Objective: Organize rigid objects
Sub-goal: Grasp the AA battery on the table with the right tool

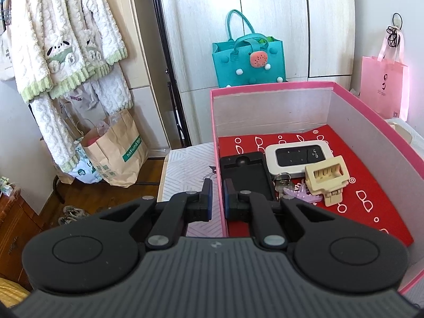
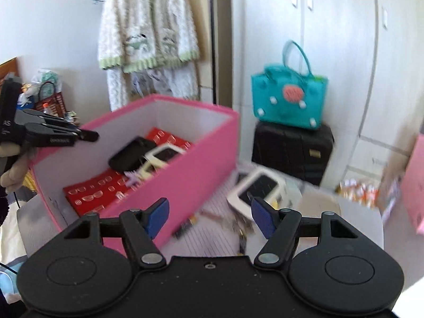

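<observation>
A pink box [image 1: 273, 87] stands on the table, lined with a red cloth printed with glasses. Inside it lie a black case [image 1: 247, 176], a white wifi device [image 1: 298, 157], a beige clip [image 1: 327, 179], a purple hair clip [image 1: 300, 194] and keys [image 1: 282, 181]. My left gripper [image 1: 217, 185] is shut on the box's left wall, one finger on each side. In the right wrist view, my right gripper [image 2: 209, 204] hovers open and empty beside the pink box [image 2: 185, 175]. A white-framed device [image 2: 258, 188] lies on the table just beyond its right finger.
Small items, a dark stick [image 2: 185, 228] and a keychain [image 2: 242, 235], lie on the striped tablecloth [image 2: 212, 243]. A teal bag [image 2: 290, 100] sits on a black case [image 2: 291, 151] behind. A pink bag [image 1: 384, 87] and fluffy clothes [image 1: 66, 53] hang nearby.
</observation>
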A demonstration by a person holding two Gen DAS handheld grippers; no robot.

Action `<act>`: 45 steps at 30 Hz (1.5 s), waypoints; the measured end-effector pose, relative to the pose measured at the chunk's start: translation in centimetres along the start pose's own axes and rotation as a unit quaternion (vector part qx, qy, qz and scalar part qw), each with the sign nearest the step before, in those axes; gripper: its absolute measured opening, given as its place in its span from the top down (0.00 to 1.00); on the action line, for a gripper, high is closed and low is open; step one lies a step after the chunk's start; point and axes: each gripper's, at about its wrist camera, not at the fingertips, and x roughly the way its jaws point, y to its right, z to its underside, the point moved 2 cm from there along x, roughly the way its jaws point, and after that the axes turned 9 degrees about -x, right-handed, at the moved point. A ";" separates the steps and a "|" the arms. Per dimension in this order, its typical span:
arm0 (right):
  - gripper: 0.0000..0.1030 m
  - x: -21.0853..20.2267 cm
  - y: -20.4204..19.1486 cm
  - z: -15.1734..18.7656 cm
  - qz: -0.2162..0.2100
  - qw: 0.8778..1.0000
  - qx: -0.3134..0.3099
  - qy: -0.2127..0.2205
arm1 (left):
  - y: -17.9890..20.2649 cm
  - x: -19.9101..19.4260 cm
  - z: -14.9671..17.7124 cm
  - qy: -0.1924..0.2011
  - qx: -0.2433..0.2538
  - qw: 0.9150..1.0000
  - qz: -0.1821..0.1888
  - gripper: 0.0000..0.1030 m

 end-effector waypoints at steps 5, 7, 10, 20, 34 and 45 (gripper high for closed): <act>0.31 -0.5 1.5 2.0 0.004 0.999 0.053 -0.004 | 0.6 0.0 -0.1 -0.011 0.020 1.000 -0.020 0.90; 0.33 -0.6 1.9 2.6 0.022 0.998 0.063 0.001 | 0.9 0.0 -0.1 -0.015 0.019 0.999 -0.023 0.91; 0.33 -0.4 2.2 3.6 0.048 0.997 0.061 0.000 | 0.6 -0.1 -0.2 -0.026 0.004 0.999 -0.021 0.91; 0.38 -0.9 3.3 5.5 0.052 0.995 0.090 -0.008 | 0.4 -1.6 -0.1 -0.075 0.002 0.997 0.003 0.91; 0.57 0.8 0.8 5.6 0.034 0.998 0.037 -0.031 | 0.6 -4.7 1.7 -0.027 0.006 1.000 -0.004 0.96; 0.89 2.1 -0.6 4.8 0.026 0.999 0.006 -0.047 | 0.9 -4.7 2.0 -0.018 0.043 0.999 -0.001 0.95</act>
